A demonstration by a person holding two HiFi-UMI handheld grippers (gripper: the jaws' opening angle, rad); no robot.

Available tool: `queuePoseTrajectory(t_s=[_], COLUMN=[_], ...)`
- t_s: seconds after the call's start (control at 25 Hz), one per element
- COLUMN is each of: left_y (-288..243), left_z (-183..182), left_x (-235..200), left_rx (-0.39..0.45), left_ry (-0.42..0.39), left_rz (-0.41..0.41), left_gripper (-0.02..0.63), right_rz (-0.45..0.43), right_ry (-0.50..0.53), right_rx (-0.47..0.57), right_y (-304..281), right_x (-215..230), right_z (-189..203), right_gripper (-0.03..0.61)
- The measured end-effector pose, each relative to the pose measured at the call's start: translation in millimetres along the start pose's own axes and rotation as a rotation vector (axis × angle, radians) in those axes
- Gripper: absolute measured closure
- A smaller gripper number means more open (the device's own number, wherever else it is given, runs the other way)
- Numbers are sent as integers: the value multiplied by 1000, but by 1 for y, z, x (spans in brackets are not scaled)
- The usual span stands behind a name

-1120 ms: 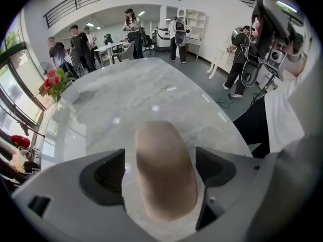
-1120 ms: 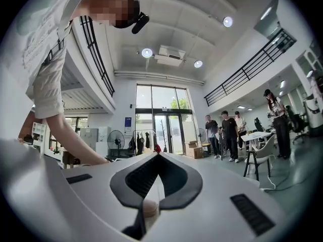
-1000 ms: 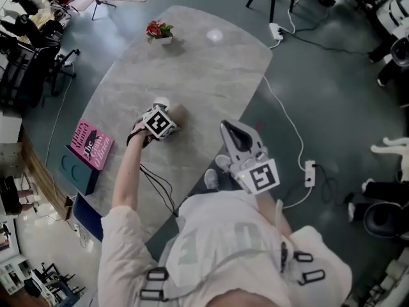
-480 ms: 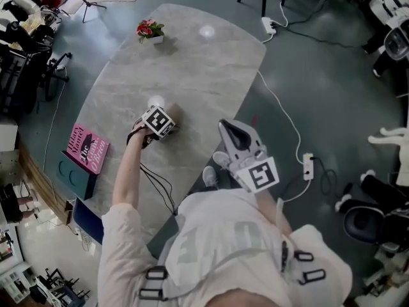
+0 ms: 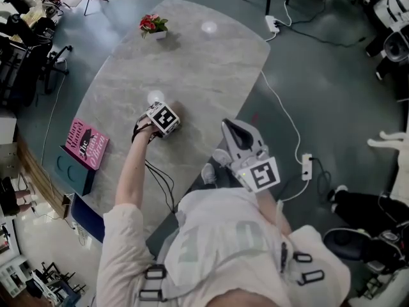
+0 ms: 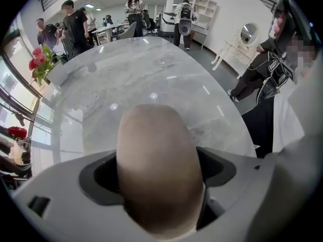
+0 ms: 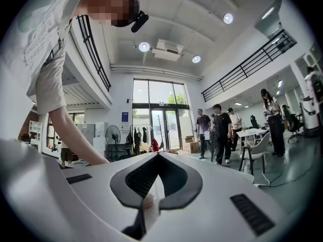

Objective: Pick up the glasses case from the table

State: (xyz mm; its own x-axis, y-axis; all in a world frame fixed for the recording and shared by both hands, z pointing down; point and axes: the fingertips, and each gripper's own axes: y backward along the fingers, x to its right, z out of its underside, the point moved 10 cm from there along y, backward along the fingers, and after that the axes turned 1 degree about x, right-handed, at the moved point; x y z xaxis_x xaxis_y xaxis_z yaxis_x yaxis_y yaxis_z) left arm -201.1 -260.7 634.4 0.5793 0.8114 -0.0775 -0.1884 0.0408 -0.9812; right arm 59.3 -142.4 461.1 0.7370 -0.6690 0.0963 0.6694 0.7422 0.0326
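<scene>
Left gripper view: left gripper point(image 6: 160, 174) clamps the one rounded brown glasses case point(image 6: 155, 135) over the one grey marble table point(image 6: 151, 69); right gripper point(image 7: 154, 188) jaws meet, empty. One pink book point(image 5: 87, 144) lies well apart.

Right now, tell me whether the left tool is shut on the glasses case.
Shut on it: in the left gripper view, the left tool clamps the glasses case from both sides.

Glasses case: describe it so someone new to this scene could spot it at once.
On the long grey marbled table, find the left gripper near the person's side. The glasses case is the smooth, brown, rounded oblong clamped between its jaws, unlike the flat pink book and the red flowers farther off.
</scene>
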Motion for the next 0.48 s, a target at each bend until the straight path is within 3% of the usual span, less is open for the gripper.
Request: queuePoseTrajectory(t_s=[0.48], left_y=[0], left_z=[-3], left_x=[-2], left_rx=[79], left_ry=[-24], left_rz=[-39], left_gripper=[196], right_rz=[-9], right_ry=[20], right_rx=[-24], right_y=[-2], right_x=[0], right_z=[6], right_gripper=[577])
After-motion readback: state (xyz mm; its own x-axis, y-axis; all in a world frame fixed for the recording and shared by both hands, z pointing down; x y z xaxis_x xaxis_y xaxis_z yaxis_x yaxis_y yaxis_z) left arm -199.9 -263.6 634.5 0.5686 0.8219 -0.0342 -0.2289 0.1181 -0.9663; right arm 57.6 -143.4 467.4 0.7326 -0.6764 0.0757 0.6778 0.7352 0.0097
